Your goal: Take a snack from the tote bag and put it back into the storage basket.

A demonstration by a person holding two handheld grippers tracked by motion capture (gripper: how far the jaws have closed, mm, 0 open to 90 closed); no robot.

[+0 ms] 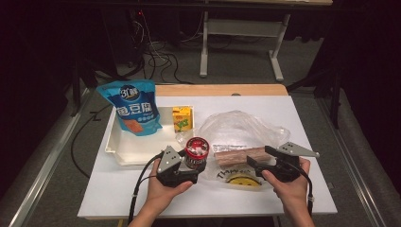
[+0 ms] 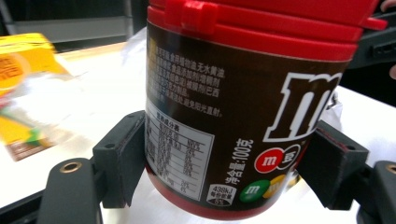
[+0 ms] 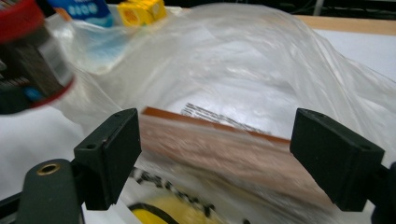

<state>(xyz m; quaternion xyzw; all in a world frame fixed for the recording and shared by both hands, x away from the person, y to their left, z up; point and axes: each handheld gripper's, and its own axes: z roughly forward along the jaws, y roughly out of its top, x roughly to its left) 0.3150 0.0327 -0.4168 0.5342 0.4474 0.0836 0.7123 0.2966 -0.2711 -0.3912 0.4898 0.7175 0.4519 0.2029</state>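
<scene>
The left gripper [image 1: 189, 163] was clamped around the round brown candy tub with the red lid [image 1: 196, 152], at the table's near middle beside the clear plastic bag [image 1: 236, 127], so it needed carrying upright while the right gripper [image 1: 259, 163], jaws wide and empty, approached the bag.

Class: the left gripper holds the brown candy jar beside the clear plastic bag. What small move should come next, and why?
Probably carry the red-lidded brown candy jar, clamped in the left gripper, toward the clear plastic bag; the open right gripper faces the bag, likely to hold it.
</scene>
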